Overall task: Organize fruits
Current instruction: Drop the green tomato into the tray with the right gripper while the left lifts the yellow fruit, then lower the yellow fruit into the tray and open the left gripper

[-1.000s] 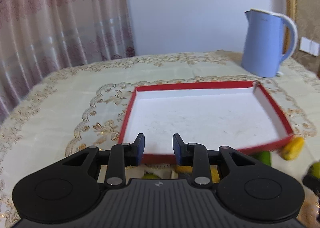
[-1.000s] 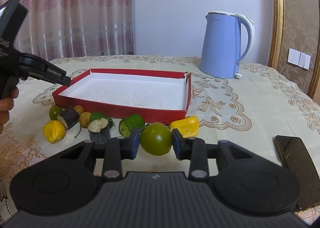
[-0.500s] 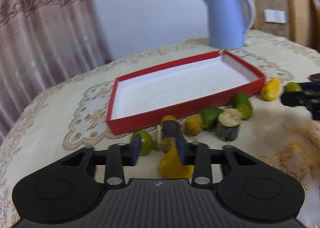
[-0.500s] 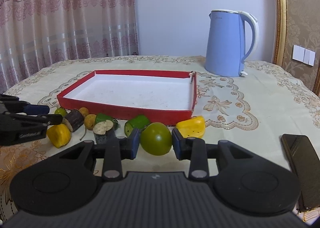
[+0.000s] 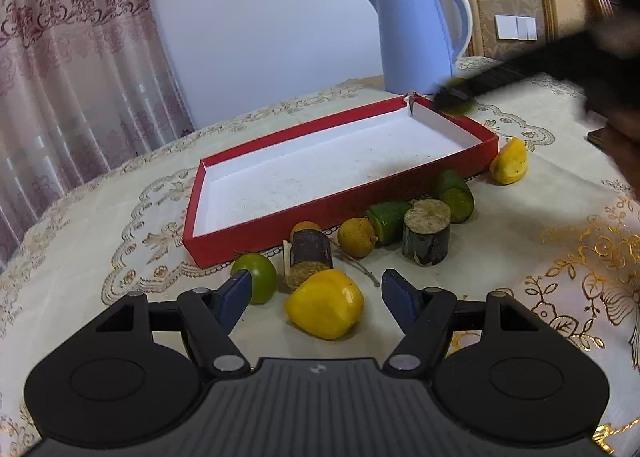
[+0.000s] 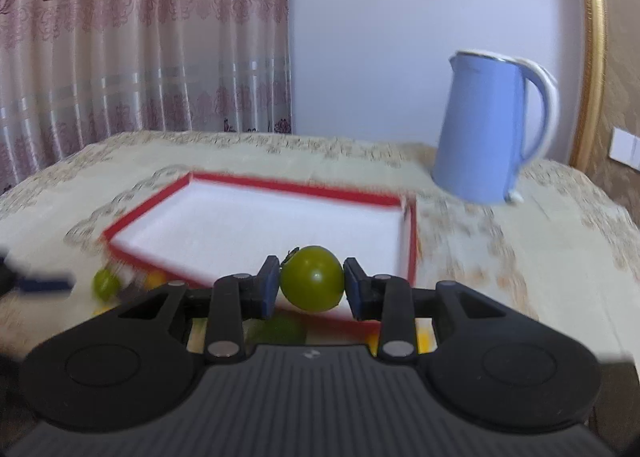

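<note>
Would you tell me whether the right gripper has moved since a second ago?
Yes. The right gripper, shut on the green fruit, rose toward the red tray.

A blue kettle (image 5: pixel 416 37) stands on the embroidered tablecloth (image 5: pixel 560 241); patterned curtains (image 6: pixel 140 37) hang behind. White wall switches (image 5: pixel 515 27) sit beside a gilt frame (image 6: pixel 592 49).

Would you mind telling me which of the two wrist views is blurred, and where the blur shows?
Right wrist view: motion-smeared background, with the red tray rim, kettle and tablecloth streaked, while the green fruit clamped in the right gripper is sharp. Left wrist view: mostly crisp, the yellow fruit clear between the opening left gripper jaws; only the dark shape at upper right is smeared. Both bend at the edges.
</note>
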The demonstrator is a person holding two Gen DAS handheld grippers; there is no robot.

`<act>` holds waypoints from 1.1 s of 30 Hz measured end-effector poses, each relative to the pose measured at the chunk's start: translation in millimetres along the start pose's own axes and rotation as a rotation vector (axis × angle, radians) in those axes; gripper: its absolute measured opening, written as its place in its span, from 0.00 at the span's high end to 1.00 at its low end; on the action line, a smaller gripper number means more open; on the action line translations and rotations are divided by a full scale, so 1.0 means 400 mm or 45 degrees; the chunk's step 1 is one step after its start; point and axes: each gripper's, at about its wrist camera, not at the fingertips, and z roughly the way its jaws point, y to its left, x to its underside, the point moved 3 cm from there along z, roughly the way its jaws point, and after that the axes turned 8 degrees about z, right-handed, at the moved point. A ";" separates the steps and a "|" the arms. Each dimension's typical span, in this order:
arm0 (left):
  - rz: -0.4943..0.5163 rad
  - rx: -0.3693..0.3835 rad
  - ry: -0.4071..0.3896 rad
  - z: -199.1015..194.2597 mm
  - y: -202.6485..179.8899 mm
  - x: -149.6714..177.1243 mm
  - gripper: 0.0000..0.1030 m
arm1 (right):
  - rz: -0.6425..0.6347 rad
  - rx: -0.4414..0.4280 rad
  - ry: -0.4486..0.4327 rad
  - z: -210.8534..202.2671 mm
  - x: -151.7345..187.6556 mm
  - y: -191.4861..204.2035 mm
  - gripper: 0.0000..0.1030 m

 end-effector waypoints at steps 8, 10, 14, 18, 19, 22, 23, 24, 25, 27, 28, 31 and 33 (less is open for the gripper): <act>0.073 0.051 0.012 0.023 -0.010 0.004 0.31 | 0.006 0.170 0.172 0.198 -0.034 -0.010 0.52; 0.074 0.066 0.028 0.036 -0.003 0.008 0.31 | 0.022 0.128 0.071 0.117 -0.018 -0.003 0.42; 0.003 0.122 0.071 0.063 0.016 0.018 0.39 | 0.030 0.056 -0.092 -0.048 0.018 0.003 0.40; -0.094 0.142 0.100 0.079 0.032 0.014 0.56 | 0.104 0.018 -0.141 -0.146 0.048 -0.020 0.37; -0.113 0.143 0.104 0.079 0.035 0.016 0.56 | 0.122 0.011 -0.137 -0.157 0.051 -0.029 0.36; -0.165 0.156 0.113 0.067 0.043 0.017 0.57 | 0.159 0.029 -0.140 -0.176 0.063 -0.052 0.33; -0.180 0.163 0.117 0.062 0.045 0.016 0.57 | 0.163 0.038 -0.140 -0.177 0.066 -0.058 0.32; -0.189 0.167 0.114 0.057 0.045 0.015 0.57 | 0.167 0.043 -0.137 -0.178 0.069 -0.059 0.32; -0.192 0.164 0.104 0.049 0.046 0.014 0.57 | 0.173 0.043 -0.135 -0.178 0.071 -0.063 0.32; -0.190 0.144 0.081 0.032 0.047 0.007 0.57 | 0.177 0.040 -0.133 -0.177 0.074 -0.063 0.32; -0.190 0.140 0.070 0.025 0.049 0.003 0.57 | 0.175 0.040 -0.131 -0.176 0.075 -0.064 0.32; -0.192 0.116 0.040 0.008 0.063 -0.020 0.57 | 0.174 0.047 -0.129 -0.178 0.081 -0.070 0.32; -0.188 0.097 0.008 0.004 0.075 -0.045 0.57 | 0.185 0.053 -0.124 -0.181 0.087 -0.079 0.32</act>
